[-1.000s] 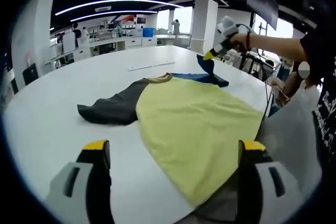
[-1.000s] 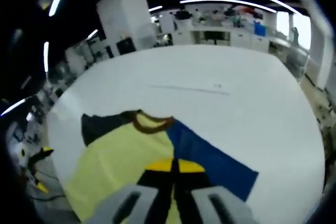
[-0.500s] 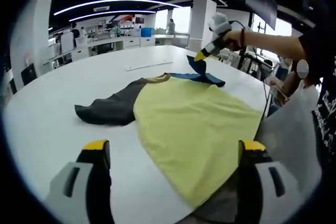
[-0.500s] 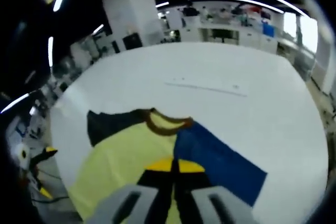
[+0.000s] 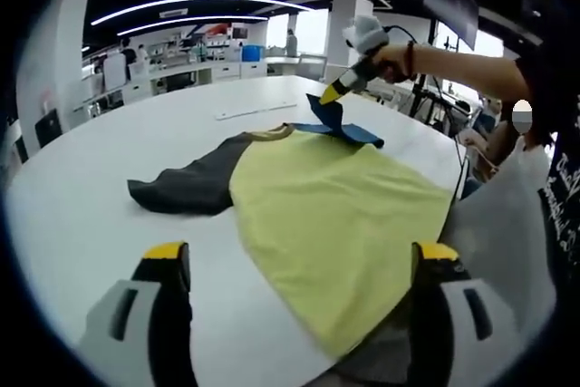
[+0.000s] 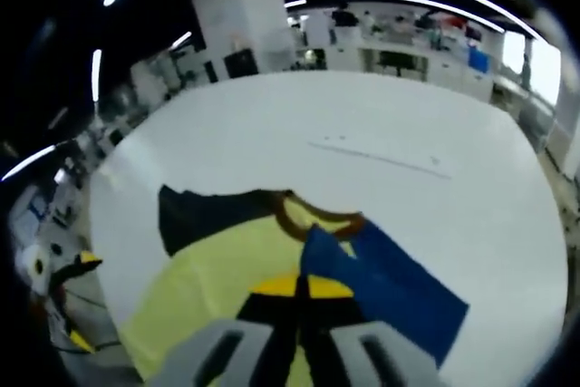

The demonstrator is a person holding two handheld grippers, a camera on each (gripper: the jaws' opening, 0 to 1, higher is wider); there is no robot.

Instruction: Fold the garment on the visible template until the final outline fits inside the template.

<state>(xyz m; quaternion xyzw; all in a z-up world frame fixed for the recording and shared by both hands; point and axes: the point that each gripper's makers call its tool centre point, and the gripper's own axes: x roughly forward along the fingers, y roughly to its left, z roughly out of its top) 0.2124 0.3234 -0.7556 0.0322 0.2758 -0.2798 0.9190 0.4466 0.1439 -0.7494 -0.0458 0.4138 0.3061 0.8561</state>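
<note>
Pinching the blue sleeve [image 5: 337, 124] in my right gripper [image 5: 333, 93], left gripper [image 5: 304, 265] jaws apart, I judge the shirt [image 5: 335, 215] on the white table [image 5: 91, 188] light, limp, best held at edges.

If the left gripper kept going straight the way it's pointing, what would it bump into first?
Probably the yellow body of the shirt lying on the white table, just ahead of the open left gripper; depth is hard to judge.

My right gripper [image 6: 299, 289] hides the blue sleeve's [image 6: 390, 283] pinched edge, and the shirt's [image 5: 340, 224] hem drops past the table [image 5: 109, 169] edge
</note>
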